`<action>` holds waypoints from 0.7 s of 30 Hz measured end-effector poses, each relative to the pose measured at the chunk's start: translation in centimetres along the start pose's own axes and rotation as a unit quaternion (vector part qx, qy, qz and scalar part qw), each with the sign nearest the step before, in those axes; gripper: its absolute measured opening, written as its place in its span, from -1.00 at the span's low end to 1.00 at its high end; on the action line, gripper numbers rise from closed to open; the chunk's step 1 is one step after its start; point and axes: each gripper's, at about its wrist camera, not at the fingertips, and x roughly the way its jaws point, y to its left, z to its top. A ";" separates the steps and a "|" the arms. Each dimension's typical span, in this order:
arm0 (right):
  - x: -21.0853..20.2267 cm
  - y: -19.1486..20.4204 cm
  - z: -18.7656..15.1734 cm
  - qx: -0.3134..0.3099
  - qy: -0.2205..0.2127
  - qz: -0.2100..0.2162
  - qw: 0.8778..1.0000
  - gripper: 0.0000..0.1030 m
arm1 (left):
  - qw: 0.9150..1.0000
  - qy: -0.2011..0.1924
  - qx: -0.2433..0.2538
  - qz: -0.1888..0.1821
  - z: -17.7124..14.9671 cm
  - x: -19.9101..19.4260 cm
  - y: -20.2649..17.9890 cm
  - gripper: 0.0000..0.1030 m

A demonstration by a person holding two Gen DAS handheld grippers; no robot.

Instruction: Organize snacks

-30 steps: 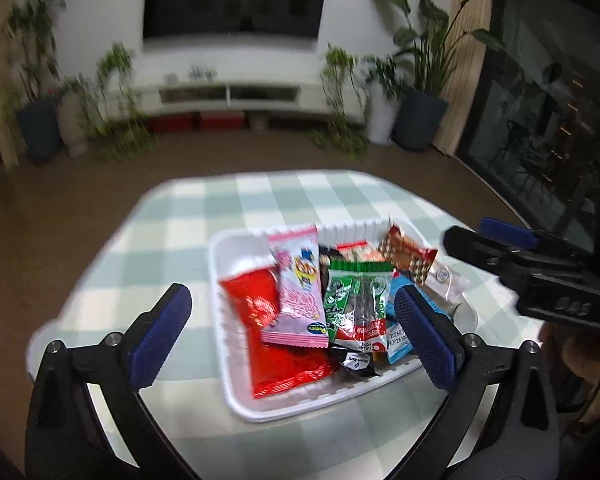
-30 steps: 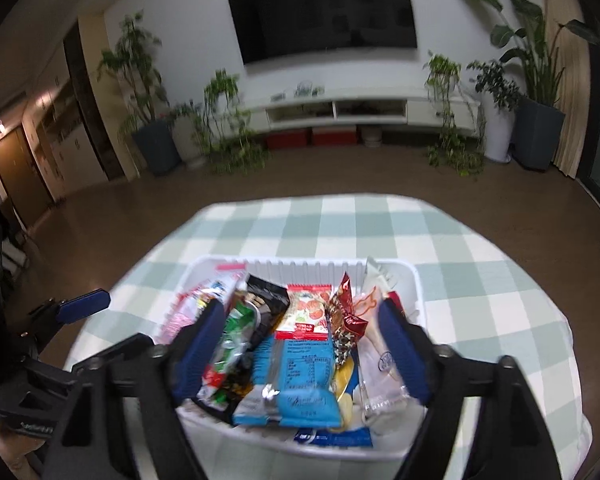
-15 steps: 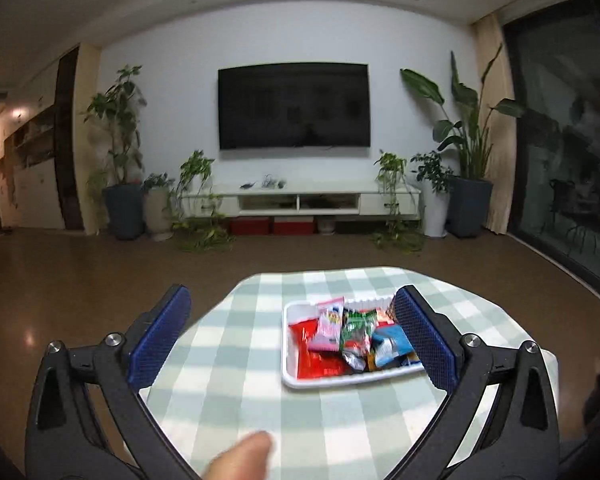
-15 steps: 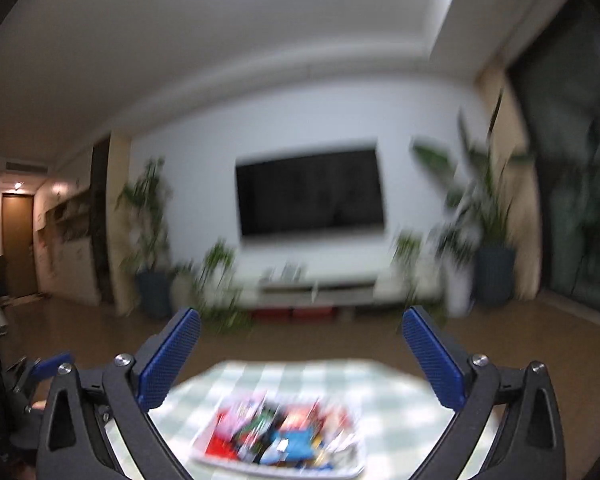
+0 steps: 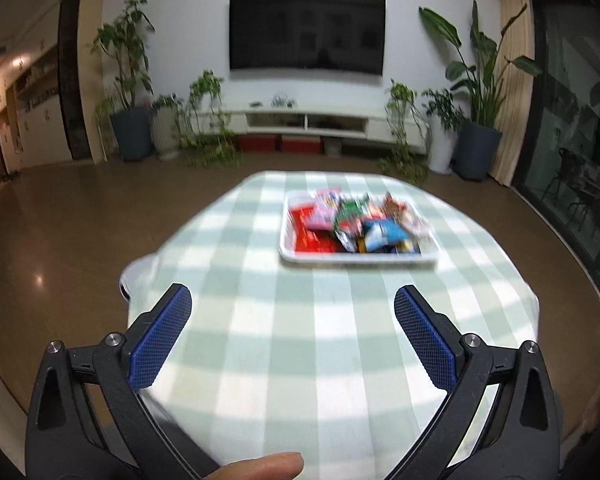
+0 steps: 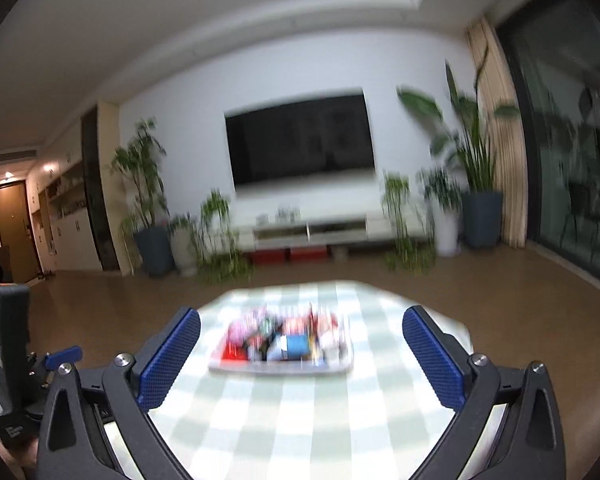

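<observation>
Round counter [image 5: 340, 340] under a green-and-white check cloth fills the lower half of both views. Most of the cloth is bare, which leaves room for laying things out.

White tray [image 5: 300, 254] sits toward the far side of the counter, a bit right of centre in the left wrist view and centred in the right wrist view [image 6: 228, 364]. Its low rim keeps everything corralled in one place.

Snacks [image 5: 356, 220] are all inside the tray, heaped and overlapping: a red packet at the left end, pink and green ones in the middle, blue at the front right. The pile is blurred, so no labels can be read. Nothing lies loose on the cloth, so judging by that the sorting looks done or nearly done.

Left tool [image 5: 292, 336] is spread wide with nothing between the blue pads, low over the near edge of the counter and well apart from the tray.

Right tool [image 6: 300, 356] is also spread fully wide and empty. The tray shows between its pads only in the line of sight; it is not being gripped.

A fingertip [image 5: 260, 466] pokes in at the bottom edge of the left view.
</observation>
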 end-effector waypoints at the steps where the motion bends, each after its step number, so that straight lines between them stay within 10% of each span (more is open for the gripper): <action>1: 0.2 -0.2 -0.6 0.004 0.015 0.000 1.000 1.00 | 1.000 0.007 0.002 0.001 -0.8 0.1 -0.2 0.99; 21: 3.4 1.8 -6.8 -0.024 0.128 -0.033 0.991 1.00 | 0.997 0.073 -0.013 -0.007 -3.5 3.9 0.5 0.99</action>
